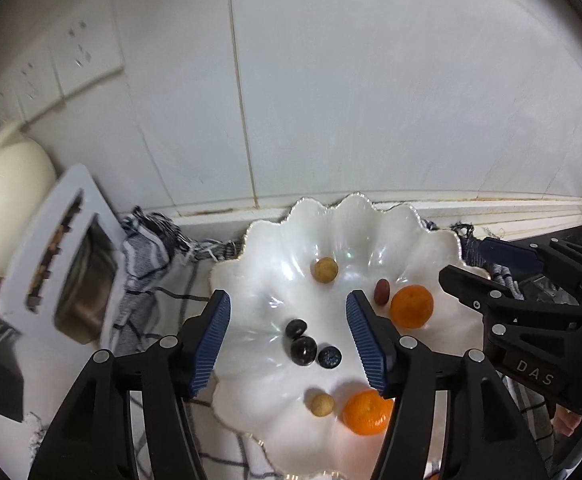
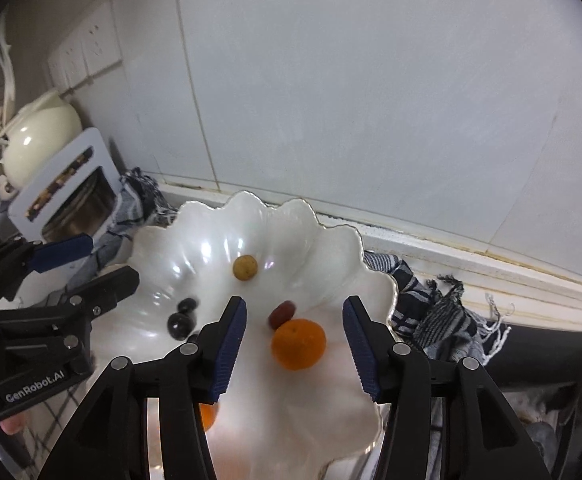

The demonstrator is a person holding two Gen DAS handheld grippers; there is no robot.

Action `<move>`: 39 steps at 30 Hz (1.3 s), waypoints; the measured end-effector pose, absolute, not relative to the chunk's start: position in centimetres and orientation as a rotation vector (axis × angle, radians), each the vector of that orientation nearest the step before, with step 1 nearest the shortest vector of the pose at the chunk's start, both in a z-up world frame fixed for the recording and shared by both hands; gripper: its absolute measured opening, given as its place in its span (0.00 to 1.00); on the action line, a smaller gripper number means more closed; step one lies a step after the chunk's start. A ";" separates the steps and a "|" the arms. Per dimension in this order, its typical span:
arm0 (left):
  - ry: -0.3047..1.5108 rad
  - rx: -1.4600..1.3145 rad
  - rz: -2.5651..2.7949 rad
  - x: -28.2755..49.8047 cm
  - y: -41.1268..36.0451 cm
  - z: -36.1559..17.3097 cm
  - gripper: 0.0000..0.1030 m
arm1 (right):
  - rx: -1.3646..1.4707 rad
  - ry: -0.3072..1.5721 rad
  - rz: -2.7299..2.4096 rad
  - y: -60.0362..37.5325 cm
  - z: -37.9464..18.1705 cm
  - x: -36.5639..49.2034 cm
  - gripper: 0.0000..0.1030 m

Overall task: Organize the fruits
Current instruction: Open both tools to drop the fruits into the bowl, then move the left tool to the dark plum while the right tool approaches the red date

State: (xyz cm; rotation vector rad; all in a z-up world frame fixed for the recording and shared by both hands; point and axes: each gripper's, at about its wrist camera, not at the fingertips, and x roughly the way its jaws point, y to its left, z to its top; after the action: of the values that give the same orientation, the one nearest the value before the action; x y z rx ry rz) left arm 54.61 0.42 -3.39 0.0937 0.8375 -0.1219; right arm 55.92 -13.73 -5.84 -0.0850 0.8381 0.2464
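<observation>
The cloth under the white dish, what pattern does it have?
The cloth is navy-and-white striped and checked, with frayed fringe, clearest in the right wrist view beside the dish.

Your right claw (image 2: 295, 346) hides most of one orange (image 2: 207, 416); the toaster (image 1: 57, 264) on the left looks smeared.

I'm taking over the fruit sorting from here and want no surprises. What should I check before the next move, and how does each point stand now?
1. Left gripper free of fruit: ok, jaws apart, nothing between the pads.
2. Right gripper free of fruit: ok, jaws apart, the far orange lies below in the dish, unpinched.
3. All fruit in the white scalloped dish: ok for what shows; two oranges, two tan fruits, three dark berries and a red date.
4. Like fruits grouped: not ok, the near orange lies apart from the far one.
5. Grippers clear of each other: ok.
6. Fruit outside the dish: cannot tell.
</observation>
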 end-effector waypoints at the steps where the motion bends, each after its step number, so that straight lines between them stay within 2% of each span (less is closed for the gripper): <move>1: 0.823 0.098 -0.124 53.9 0.5 -2.9 0.58 | -0.084 0.828 0.245 -13.8 -5.5 55.4 0.50; 21: 0.595 0.121 -0.172 41.6 1.1 3.8 0.61 | -0.108 0.555 0.208 -14.2 1.1 41.9 0.50; 39: 0.549 0.164 -0.230 34.6 1.4 2.4 0.62 | -0.094 0.507 0.188 -14.0 -1.0 34.0 0.50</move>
State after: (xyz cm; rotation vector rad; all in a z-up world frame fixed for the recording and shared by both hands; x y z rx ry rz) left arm 34.59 1.39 2.39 0.1638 0.5488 -0.2296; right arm 34.02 -13.96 -1.02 -0.0939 0.5067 0.1884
